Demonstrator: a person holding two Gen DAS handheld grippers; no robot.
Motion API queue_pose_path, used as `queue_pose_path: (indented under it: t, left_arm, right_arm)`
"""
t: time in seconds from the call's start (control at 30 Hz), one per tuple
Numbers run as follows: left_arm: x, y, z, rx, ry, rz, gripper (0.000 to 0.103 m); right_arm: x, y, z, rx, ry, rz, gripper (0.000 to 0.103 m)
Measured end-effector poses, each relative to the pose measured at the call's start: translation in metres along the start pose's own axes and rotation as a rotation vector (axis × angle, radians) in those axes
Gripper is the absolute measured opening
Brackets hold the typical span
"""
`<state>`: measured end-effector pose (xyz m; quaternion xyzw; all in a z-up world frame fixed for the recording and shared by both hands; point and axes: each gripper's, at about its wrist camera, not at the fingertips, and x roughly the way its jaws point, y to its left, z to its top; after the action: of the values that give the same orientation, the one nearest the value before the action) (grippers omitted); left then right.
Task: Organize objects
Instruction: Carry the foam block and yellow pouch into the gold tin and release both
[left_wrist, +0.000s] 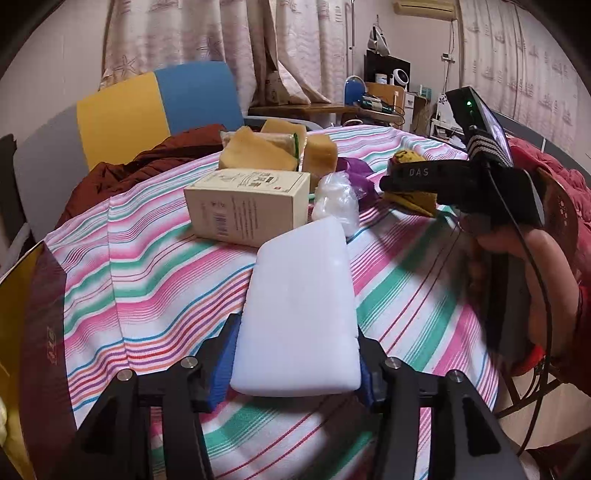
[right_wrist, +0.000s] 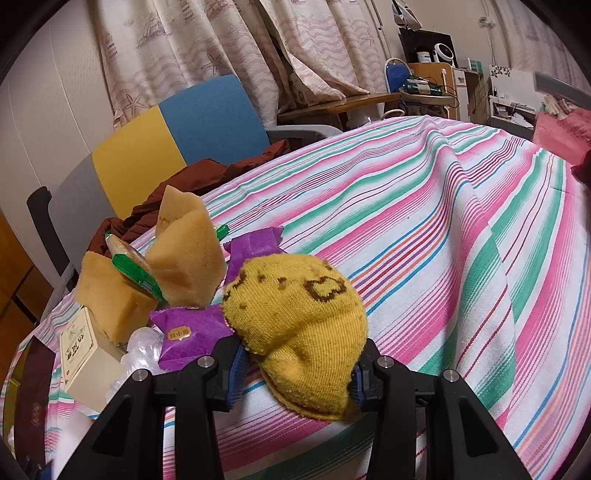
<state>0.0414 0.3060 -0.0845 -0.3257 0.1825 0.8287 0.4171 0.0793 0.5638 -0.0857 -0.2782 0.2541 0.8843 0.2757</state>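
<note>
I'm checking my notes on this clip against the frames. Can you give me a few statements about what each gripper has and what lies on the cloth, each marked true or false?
1. The left gripper grips a white foam block. True.
2. The right gripper is open and holds nothing. False: it is shut on a yellow knit pouch.
3. A cream box lies on the striped cloth beyond the block. True.
4. The purple packets lie right of the pouch in the right wrist view. False: they lie to its left.
5. The chair behind the table is all red. False: it is yellow and blue.
</note>
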Motion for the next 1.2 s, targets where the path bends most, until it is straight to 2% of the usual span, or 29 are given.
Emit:
queue_pose_path:
  t: [0.17, 0.33, 0.43, 0.57, 0.6, 0.73, 0.8, 0.93, 1.13, 1.2]
  left_arm:
    - [0.005, -0.003, 0.006, -0.003, 0.033, -0.057, 0.061]
    - [0.006, -0.001, 0.013, -0.033, 0.032, -0.13, 0.063]
    - [0.013, 0.001, 0.017, -0.051, 0.044, -0.125, 0.063]
    - [0.016, 0.003, 0.013, -0.051, 0.012, -0.101, 0.062]
    - [0.015, 0.003, 0.012, -0.049, 0.006, -0.101, 0.058]
    - [0.01, 0.002, 0.006, -0.055, -0.027, -0.074, 0.058]
    - [0.008, 0.005, 0.005, -0.075, -0.035, -0.079, 0.058]
    - [0.007, 0.014, 0.004, -0.119, -0.038, -0.098, 0.058]
    - [-0.002, 0.019, -0.002, -0.172, -0.012, -0.097, 0.058]
    - [-0.013, 0.024, -0.008, -0.22, -0.011, -0.127, 0.058]
  right_arm:
    - [0.0, 0.0, 0.0, -0.001, 0.0, -0.001, 0.045]
    - [0.0, 0.0, 0.0, -0.001, 0.0, -0.002, 0.045]
    - [0.0, 0.0, 0.0, -0.002, 0.001, -0.004, 0.045]
    - [0.0, 0.0, 0.0, -0.002, 0.001, -0.006, 0.045]
    - [0.0, 0.0, 0.0, -0.003, 0.001, -0.006, 0.045]
    - [-0.001, 0.002, -0.001, -0.013, -0.003, -0.019, 0.043]
    - [-0.006, 0.005, -0.002, -0.026, -0.024, -0.031, 0.039]
    - [-0.02, 0.007, -0.006, -0.047, -0.072, -0.018, 0.038]
    - [-0.027, 0.006, -0.018, -0.029, -0.02, -0.02, 0.037]
    - [-0.033, 0.015, -0.022, -0.07, -0.017, -0.024, 0.037]
